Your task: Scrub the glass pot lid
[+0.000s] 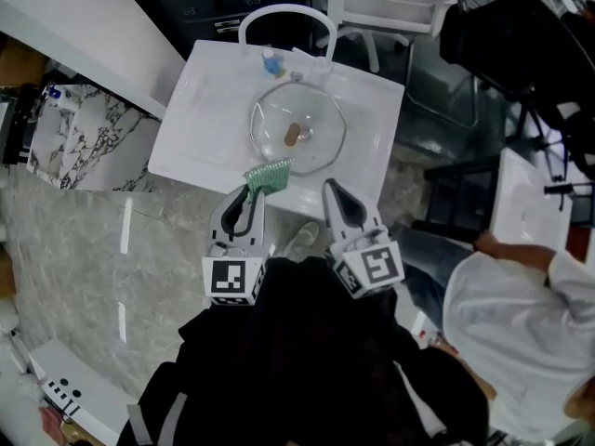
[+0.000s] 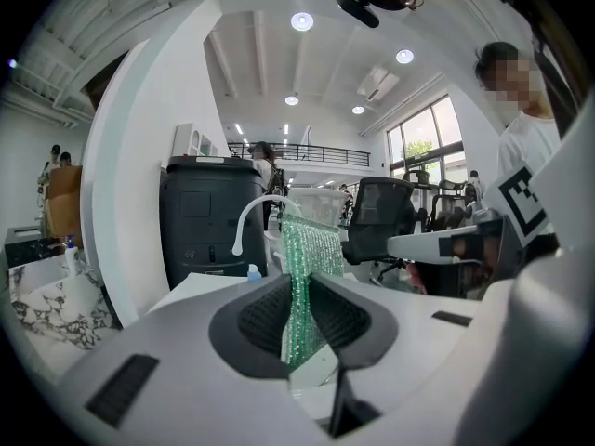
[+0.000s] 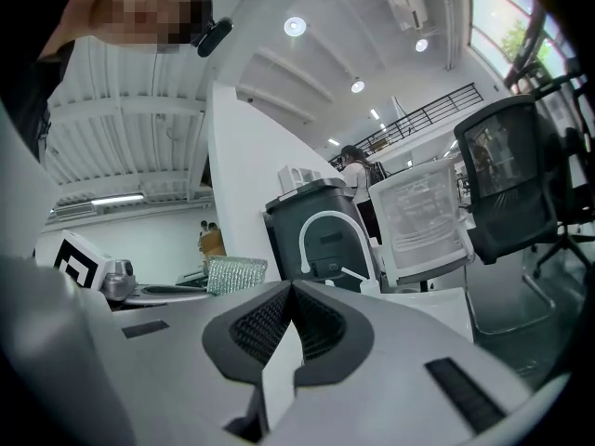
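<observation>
Lid (image 1: 297,136), glass, round: lies flat in the white sink (image 1: 195,128) with its brownish knob (image 1: 291,135) upward at centre. This is the task item, and no scrubbing contact is confirmed.

Scouring pad (image 1: 268,173), green, mesh-textured: sits at the lid's near rim. Whether it touches the glass or hangs just above cannot be told. The left gripper (image 1: 249,193) holds it edgewise, jaws clamped on both faces. Most of the pad projects past the tips, presumably so that a free face can be pressed to the glass.

Right gripper (image 1: 331,191): on the lid's near side, just right of the pad, jaws together on nothing. It is judged to be standing by to steady the lid, and would have to open to do so.

Faucet (image 1: 279,12), white arch: beyond the lid's far rim. A small blue-capped bottle (image 1: 271,61) stands between faucet and lid.

Room: there is wide bare white to the lid's left, and less to its right. On the near side the sink's front edge runs close under both grippers. Strokes toward the far rim risk the bottle. An unheld lid would likely slide on the smooth surface.
</observation>
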Demonstrator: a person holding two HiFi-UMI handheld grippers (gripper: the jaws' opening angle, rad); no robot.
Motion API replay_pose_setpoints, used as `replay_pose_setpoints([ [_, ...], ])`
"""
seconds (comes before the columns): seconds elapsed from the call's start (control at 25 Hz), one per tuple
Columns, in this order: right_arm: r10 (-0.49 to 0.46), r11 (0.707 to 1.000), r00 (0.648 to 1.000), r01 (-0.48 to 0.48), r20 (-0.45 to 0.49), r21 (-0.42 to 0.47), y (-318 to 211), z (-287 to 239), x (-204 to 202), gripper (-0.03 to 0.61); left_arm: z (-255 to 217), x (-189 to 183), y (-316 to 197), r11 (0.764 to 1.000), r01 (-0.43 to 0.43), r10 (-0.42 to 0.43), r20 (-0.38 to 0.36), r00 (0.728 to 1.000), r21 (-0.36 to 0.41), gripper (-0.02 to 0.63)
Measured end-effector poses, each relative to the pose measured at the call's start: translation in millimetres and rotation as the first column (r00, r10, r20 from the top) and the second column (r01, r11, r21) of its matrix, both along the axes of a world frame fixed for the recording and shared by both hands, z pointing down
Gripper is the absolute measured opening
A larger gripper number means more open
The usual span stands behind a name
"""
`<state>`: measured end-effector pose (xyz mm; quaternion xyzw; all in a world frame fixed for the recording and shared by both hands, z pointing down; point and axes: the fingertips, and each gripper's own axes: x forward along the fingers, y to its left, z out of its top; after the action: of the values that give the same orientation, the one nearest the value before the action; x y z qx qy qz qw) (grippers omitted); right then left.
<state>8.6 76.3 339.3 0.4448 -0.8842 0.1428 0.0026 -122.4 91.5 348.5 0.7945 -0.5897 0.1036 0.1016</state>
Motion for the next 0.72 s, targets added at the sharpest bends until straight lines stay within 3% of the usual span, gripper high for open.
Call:
replay_pose_setpoints([
  [0.32, 0.04, 0.998, 0.999, -0.04, -0.007, -0.051, -12, 16, 13, 0.003, 17, 2, -22, 0.997, -0.056, 0.059, 0.062, 0.996, -0.055, 0.066],
  [0.72, 0.096, 0.989, 0.995, -0.1, -0.042, -0.105, -30, 33, 8, 0.003, 36, -8, -50, 0.988, -0.105, 0.111, 0.057, 0.992, -0.112, 0.066],
])
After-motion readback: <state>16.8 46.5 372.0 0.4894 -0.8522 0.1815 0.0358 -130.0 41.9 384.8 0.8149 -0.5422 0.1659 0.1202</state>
